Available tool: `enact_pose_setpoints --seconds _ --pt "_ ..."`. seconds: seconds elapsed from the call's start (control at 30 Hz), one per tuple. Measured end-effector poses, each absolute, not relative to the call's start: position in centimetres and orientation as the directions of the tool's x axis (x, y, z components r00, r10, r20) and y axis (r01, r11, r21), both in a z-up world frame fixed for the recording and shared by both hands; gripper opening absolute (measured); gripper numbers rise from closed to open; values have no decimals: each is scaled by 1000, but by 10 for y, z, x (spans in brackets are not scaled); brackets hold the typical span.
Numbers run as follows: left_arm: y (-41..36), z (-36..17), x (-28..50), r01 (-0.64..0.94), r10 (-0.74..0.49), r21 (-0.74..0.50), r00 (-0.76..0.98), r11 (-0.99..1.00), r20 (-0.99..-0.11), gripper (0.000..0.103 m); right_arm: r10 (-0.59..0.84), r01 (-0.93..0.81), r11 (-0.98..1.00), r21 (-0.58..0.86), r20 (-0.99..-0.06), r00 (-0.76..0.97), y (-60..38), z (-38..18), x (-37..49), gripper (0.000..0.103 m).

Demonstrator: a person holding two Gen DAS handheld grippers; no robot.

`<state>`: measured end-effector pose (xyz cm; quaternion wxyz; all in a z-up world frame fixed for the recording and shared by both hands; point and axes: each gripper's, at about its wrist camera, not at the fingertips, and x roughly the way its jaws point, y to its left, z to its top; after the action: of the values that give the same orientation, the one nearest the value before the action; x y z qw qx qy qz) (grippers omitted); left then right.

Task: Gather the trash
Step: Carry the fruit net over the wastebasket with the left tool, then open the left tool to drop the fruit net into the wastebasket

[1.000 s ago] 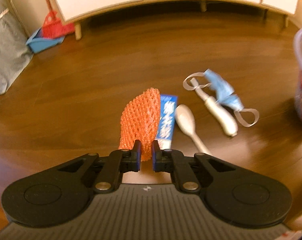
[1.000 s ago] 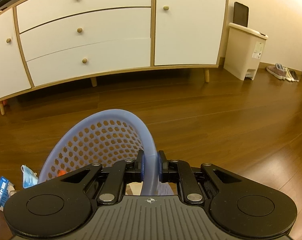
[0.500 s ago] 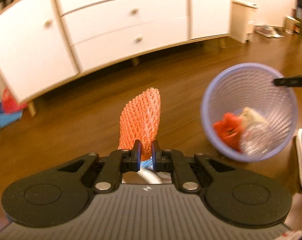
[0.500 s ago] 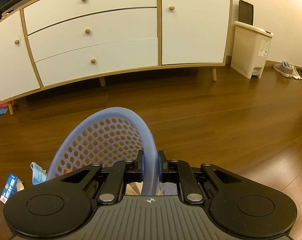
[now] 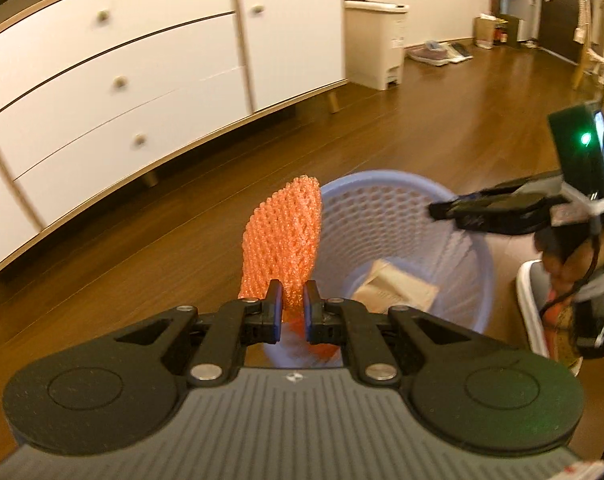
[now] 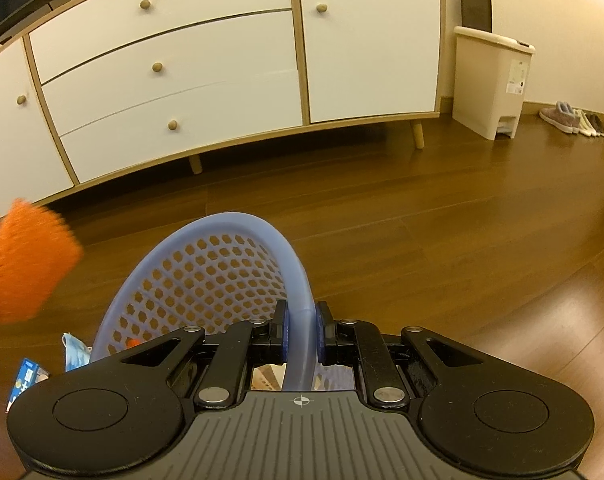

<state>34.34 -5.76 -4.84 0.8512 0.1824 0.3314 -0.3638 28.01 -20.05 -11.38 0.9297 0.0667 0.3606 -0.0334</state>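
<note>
You were in a home living room, with a white sideboard [image 6: 222,72] on wooden legs, wood floor [image 6: 441,232], pedal bin [image 6: 493,80], shoes [image 6: 573,118] by the wall.

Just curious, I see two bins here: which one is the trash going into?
The lavender perforated basket, whose rim the right gripper clamps; the left gripper holds orange foam netting over it. The lidded cream pedal bin stands apart by the wall.

Orange net [image 5: 282,240], lilac (perforated) basket [image 5: 385,184]
</note>
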Motion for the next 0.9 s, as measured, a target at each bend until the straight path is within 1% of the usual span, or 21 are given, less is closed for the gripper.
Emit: enact_pose_setpoints --seconds 0.07,0.17,0.2,0.23,0.27,0.3,0.43,0.6,0.9 --pt "-73 -48 342 758 -524 52 498 651 -691 8 -13 111 989 102 -674 739 -200 -113 280 9" --pt "-88 -47 337 764 -553 56 513 642 -657 14 -11 110 988 105 -673 740 -199 -113 280 9" --pt "-92 -47 336 770 -566 49 509 636 -648 27 -12 110 989 103 -673 740 -199 -113 280 9" --pt "-92 -46 336 782 -582 35 492 622 -648 44 -11 109 989 103 -673 739 -199 -113 280 9" --pt "-93 -46 335 784 -586 34 491 620 -644 51 -11 108 989 102 -673 739 -198 -113 281 9" --pt "-93 -47 333 782 -584 43 500 622 -639 55 -11 106 989 101 -673 739 -198 -113 281 9" --pt "-86 -49 331 779 -573 61 510 624 -642 55 -14 108 989 98 -674 739 -197 -113 281 9" --pt "-55 -47 343 722 -540 16 530 691 -654 55 -19 112 989 95 -677 736 -198 -114 282 9" --pt "19 -48 366 561 -411 9 617 828 -671 55 -33 125 988 86 -678 734 -198 -115 284 9"
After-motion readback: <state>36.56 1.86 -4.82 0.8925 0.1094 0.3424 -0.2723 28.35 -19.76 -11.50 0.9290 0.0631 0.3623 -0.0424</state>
